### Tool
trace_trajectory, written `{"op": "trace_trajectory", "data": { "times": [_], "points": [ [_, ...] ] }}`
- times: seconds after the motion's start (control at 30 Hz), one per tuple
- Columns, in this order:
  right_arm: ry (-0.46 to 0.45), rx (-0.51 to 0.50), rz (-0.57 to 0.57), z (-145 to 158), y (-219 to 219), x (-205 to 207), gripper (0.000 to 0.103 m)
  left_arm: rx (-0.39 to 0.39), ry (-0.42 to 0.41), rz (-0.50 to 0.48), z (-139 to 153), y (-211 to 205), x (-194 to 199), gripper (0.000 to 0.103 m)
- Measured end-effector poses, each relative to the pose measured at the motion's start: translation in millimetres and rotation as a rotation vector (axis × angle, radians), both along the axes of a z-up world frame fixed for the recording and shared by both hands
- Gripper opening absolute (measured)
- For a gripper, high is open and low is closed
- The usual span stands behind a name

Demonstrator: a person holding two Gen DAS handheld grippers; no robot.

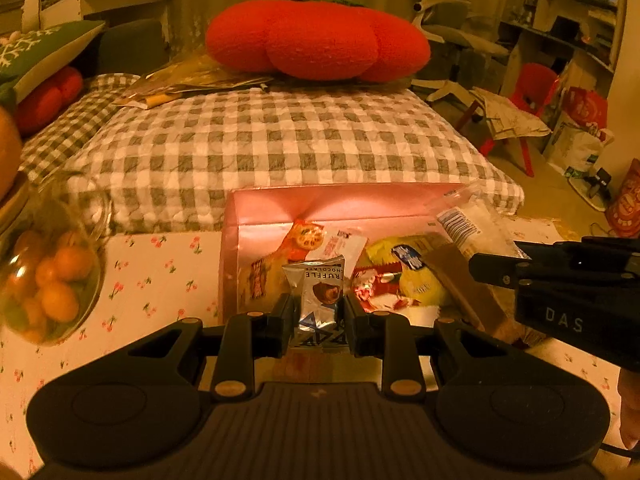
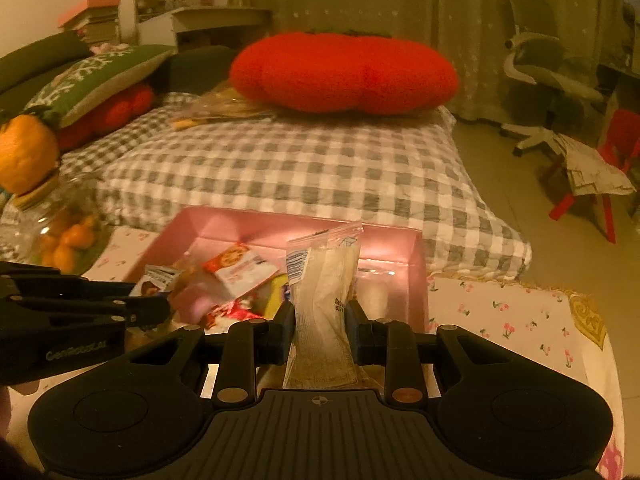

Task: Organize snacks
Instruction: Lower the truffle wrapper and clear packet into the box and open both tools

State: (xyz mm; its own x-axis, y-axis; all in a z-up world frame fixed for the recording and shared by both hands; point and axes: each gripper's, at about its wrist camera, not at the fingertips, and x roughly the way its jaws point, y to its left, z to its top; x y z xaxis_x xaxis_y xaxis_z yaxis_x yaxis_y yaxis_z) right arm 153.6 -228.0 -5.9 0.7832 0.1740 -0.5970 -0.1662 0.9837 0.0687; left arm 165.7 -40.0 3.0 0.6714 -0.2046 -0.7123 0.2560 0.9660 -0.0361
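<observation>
Floral tablecloth, pink box, left tool clamping truffle packet, right tool clamping clear bag

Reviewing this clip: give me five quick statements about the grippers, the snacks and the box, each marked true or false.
1. The left gripper is shut on a silver truffle chocolate packet. True.
2. The right gripper is empty. False: it is shut on a clear plastic snack bag.
3. The pink box already holds several snacks. True.
4. The glass jar holds chocolates. False: small orange fruits.
5. A blue cushion lies on the checked bedding. False: the cushion is red.
</observation>
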Motion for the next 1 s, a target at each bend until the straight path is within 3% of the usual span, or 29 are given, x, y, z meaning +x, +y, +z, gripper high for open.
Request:
{"op": "trace_trajectory", "data": {
  "times": [0.43,0.5,0.57,0.63,0.7,0.83,1.0],
  "points": [
    [0.051,0.022,-0.062,-19,-8,30,0.029,0.059,0.022,-0.003,-11,-14,19,0.026],
    [0.038,0.026,-0.065,-17,-9,28,0.029,0.052,0.03,-0.019,-10,-16,21,0.031],
    [0.036,0.03,-0.061,-14,-10,26,0.031,0.053,0.017,-0.025,-7,-16,18,0.048],
    [0.034,0.028,-0.06,-8,-10,22,0.047,0.051,0.009,-0.033,-4,-16,15,0.062],
    [0.018,0.022,-0.067,-2,-10,16,0.06,0.053,0.006,-0.035,1,-16,10,0.068],
    [-0.003,0.025,-0.083,11,-13,2,0.074,0.039,0.015,-0.043,9,-13,0,0.08],
    [-0.018,0.023,-0.079,26,-13,-18,0.08,0.044,0.009,-0.036,16,-7,-18,0.087]
  ]
}}
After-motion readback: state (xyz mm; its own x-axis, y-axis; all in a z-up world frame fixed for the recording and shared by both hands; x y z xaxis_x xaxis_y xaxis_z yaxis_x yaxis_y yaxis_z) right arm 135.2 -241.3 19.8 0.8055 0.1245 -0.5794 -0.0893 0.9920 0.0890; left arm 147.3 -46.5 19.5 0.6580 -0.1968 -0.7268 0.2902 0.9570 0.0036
